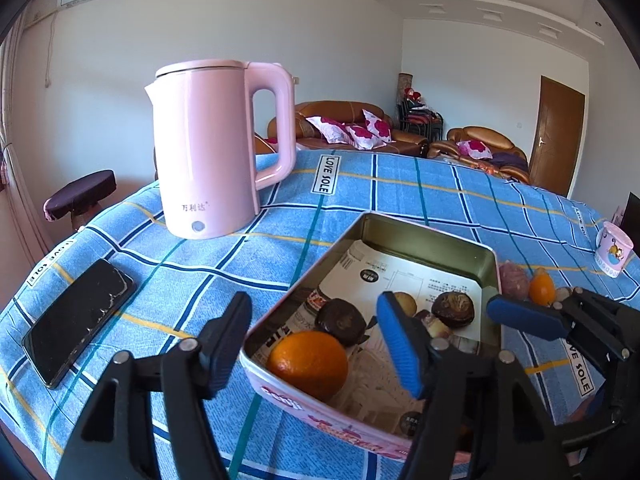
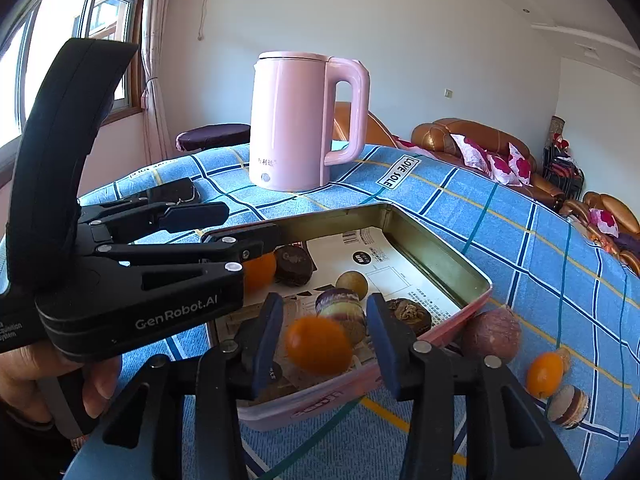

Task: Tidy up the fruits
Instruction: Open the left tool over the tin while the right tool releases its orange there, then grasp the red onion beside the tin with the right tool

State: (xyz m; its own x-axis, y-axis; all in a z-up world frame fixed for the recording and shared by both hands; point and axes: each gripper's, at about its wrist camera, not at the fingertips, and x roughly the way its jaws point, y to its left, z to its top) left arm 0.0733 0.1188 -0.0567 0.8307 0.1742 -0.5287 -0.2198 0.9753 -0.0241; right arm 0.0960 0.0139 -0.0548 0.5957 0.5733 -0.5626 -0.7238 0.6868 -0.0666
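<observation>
A: Where's the small orange fruit (image 2: 319, 345)?

B: Blurred, loose between the right gripper (image 2: 324, 346)'s parted pads, over the pink tin (image 2: 440, 256)'s near rim. The left gripper (image 1: 316, 346) gapes empty across the tin's corner.

A: And the rest?

B: A kumquat (image 2: 543, 374) lies on the cloth at the tin's 4 o'clock. It looks light, smooth and bruisable; pinch its middle gently.

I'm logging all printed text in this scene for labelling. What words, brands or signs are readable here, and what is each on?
"LOVE SOLE": white label on the blue checked tablecloth.
"GenRobot.AI": side of the left gripper.
Three Chinese characters on the pink kettle: too small to read surely.
Printed sheet in the tin: too small.
Lettering on the tin's pink rim: cut off, unreadable.
</observation>
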